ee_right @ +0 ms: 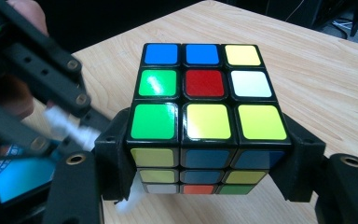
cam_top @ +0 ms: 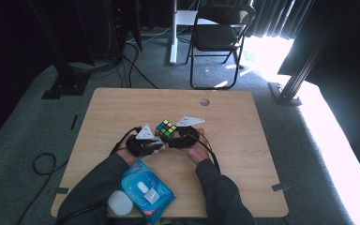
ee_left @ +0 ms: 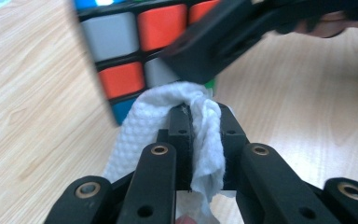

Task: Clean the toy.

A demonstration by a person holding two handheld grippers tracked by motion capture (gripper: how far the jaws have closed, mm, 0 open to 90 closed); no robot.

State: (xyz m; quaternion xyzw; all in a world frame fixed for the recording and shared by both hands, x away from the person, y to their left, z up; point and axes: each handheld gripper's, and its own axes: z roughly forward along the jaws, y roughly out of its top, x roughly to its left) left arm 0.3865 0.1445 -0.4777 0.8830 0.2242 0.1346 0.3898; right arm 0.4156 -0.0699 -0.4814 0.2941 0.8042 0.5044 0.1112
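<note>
Both forearms reach to the cube [cam_top: 166, 128], left gripper [cam_top: 155, 142] pinched narrow just left, right gripper [cam_top: 174, 139] clamping its sides.

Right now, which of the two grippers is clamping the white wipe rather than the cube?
The left gripper: its jaws pinch the white wipe, while the right gripper grips the Rubik's cube.

Both forearms wear dark grey long sleeves [cam_top: 218, 187]. The left gripper [ee_left: 200, 109] and right gripper [ee_right: 205, 154] are black with brass-ringed screw holes. Each carries a grey three-cornered plate [cam_top: 190, 121] and black cable [cam_top: 211, 152].
</note>
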